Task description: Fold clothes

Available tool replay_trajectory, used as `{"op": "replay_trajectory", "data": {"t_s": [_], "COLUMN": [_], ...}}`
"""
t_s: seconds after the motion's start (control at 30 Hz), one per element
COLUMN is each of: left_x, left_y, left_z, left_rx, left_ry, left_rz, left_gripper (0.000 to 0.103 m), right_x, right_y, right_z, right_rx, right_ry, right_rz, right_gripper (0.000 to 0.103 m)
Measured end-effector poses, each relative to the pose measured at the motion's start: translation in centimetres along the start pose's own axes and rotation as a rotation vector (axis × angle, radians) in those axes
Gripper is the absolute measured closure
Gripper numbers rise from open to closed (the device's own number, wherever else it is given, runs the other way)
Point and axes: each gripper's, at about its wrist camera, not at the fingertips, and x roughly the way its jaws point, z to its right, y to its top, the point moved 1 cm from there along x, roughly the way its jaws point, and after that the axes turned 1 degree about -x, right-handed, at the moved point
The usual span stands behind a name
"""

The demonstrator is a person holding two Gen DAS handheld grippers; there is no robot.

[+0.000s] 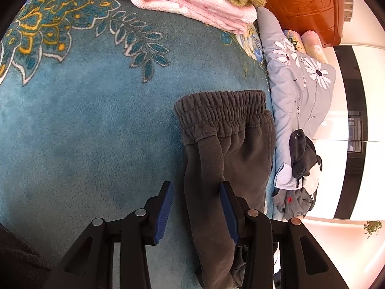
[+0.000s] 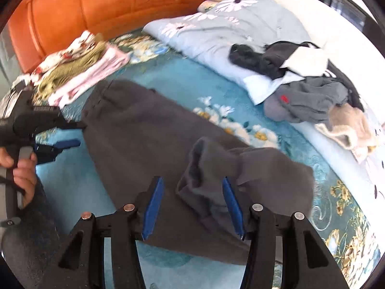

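Trousers: dark grey sweatpants [image 2: 134,130] lie lengthwise on the teal floral blanket [image 1: 72,125], filling the centre of the right wrist view; in the left wrist view the elastic waistband [image 1: 221,106] sits centre-right.
Right gripper: the right gripper [image 2: 192,204], bottom centre of its view, has its blue pads parted to a middling width; the rumpled leg end [image 2: 216,175] lies between them, but the pads do not appear to press it, so the cloth reads as released.
Left gripper: the left gripper [image 1: 197,207], bottom centre of its view, stands partly open astride the left edge of the trousers; one pad is over blanket, the other over cloth, with no grip evident. It also shows at the left edge of the right wrist view, in the person's hand [image 2: 21,178].
Step in hand: judged to be laying the leg end over the body of the trousers to halve their length.
Doing it well: the dropped end looks bunched; it likely needs to be pulled flat and squared to the side seams before the next fold.
Anchor: the left gripper near the waistband could steady the cloth during smoothing.
Surroundings: a folded stack [image 1: 182,2] lies at the upper centre of the left wrist view; an unfolded heap [image 2: 310,98] rests at the right of the right wrist view on the grey daisy quilt [image 2: 216,33].
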Motion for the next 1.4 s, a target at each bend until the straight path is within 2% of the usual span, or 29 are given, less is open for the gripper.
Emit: {"op": "replay_trajectory", "data": {"t_s": [0.03,0.1,0.17,0.27,0.4,0.43,0.5,0.67,0.73,0.87,1.03,1.17,1.3,1.4], "left_x": [0.1,0.2,0.2,0.2,0.0,0.0,0.1,0.4,0.4,0.4,0.7,0.6,0.7,1.2], "left_y": [0.0,0.1,0.1,0.0,0.0,0.0,0.0,0.1,0.2,0.5,1.1,1.6,2.1,2.3], "left_z": [0.0,0.0,0.0,-0.1,-0.2,-0.2,-0.1,0.2,0.3,0.4,0.6,1.0,1.0,0.9], "left_rx": [-0.002,-0.003,-0.005,-0.01,-0.011,-0.011,-0.009,0.005,0.012,0.021,0.024,0.039,0.035,0.039], "left_ry": [0.001,-0.001,-0.001,0.0,-0.003,-0.004,-0.005,0.001,0.004,0.004,-0.016,-0.048,-0.078,-0.068], "left_rz": [-0.003,-0.006,-0.005,-0.007,-0.005,-0.002,0.0,0.001,0.002,0.015,0.029,0.053,0.067,0.07], "left_gripper": [0.059,0.059,0.059,0.059,0.059,0.059,0.059,0.059,0.059,0.059,0.059,0.059,0.061,0.063], "right_x": [-0.4,-0.4,0.5,1.6,1.9,1.4,0.6,2.4,4.4,8.0,10.6,9.8,7.5,6.4], "right_y": [0.4,0.8,0.9,0.0,0.0,0.1,0.5,0.9,0.7,-0.2,-1.3,-1.1,-1.0,-1.3], "right_z": [1.4,3.7,4.6,2.5,3.0,3.6,4.1,5.1,5.1,2.8,0.8,1.2,1.9,2.4], "right_rx": [0.052,0.153,0.174,0.057,0.164,0.231,0.295,0.309,0.325,0.315,0.28,0.257,0.244,0.233], "right_ry": [-0.023,-0.059,-0.052,0.013,0.036,0.062,0.044,-0.027,-0.013,0.041,0.035,0.063,0.075,0.077], "right_rz": [0.021,-0.001,-0.053,-0.11,-0.035,0.01,0.092,0.022,-0.046,-0.134,-0.167,-0.173,-0.14,-0.138], "right_gripper": [0.05,0.05,0.05,0.051,0.051,0.051,0.052,0.055,0.06,0.06,0.06,0.06,0.06,0.06]}}
